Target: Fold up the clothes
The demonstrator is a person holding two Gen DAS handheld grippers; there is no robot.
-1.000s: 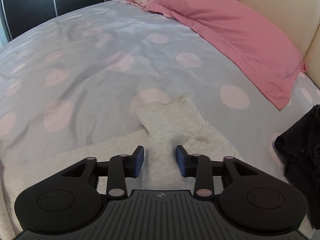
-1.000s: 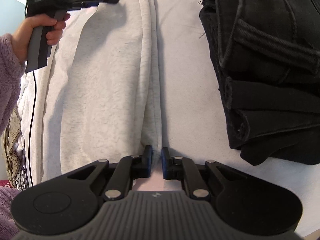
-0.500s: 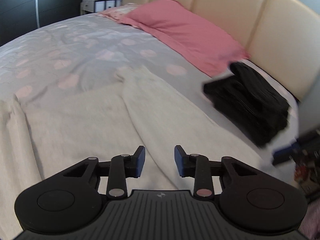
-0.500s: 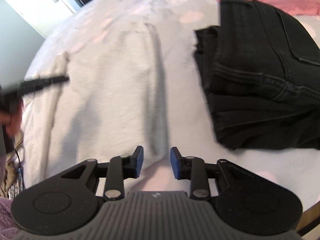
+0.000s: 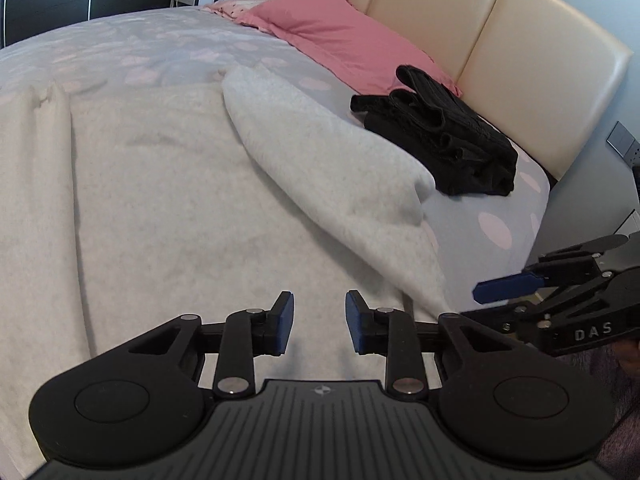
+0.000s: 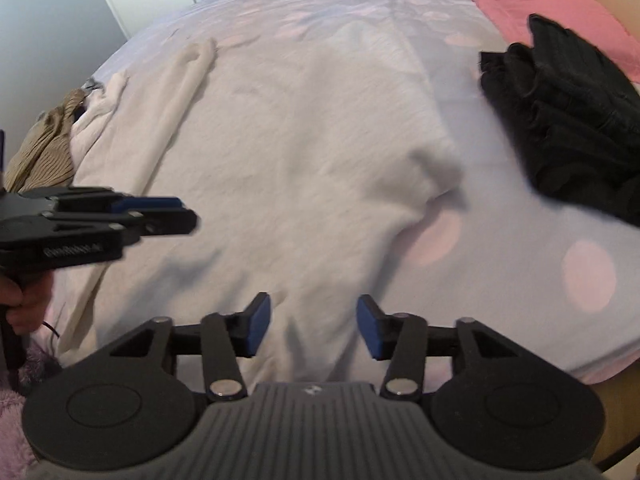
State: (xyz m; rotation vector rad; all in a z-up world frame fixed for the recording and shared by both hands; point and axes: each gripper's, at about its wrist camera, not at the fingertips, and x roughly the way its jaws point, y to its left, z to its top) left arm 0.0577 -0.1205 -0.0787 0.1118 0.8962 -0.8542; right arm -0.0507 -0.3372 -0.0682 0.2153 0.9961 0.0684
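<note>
A white fleece garment (image 5: 168, 200) lies spread on the bed, its right side folded over the body in a long flap (image 5: 328, 168). My left gripper (image 5: 319, 322) hovers over its near part, open, with nothing between the pads. My right gripper (image 6: 314, 330) is above the garment's (image 6: 304, 152) near hem. Its jaws are opening and hold nothing. Each gripper shows in the other's view: the right gripper (image 5: 516, 286) at the bed's edge, the left gripper (image 6: 160, 214) held by a hand (image 6: 24, 300).
Folded black jeans (image 5: 440, 140) (image 6: 560, 120) sit on the dotted grey bedspread (image 5: 504, 216) right of the garment. A pink pillow (image 5: 348, 44) and a cream headboard (image 5: 480, 40) stand behind. A beige ribbed garment (image 6: 44, 148) is bunched at the bed's left edge.
Both grippers pulled back from the garment towards the bed's near edge. The right jaws went from almost shut to wide apart. The left jaws narrowed a little. The sleeve now lies folded over.
</note>
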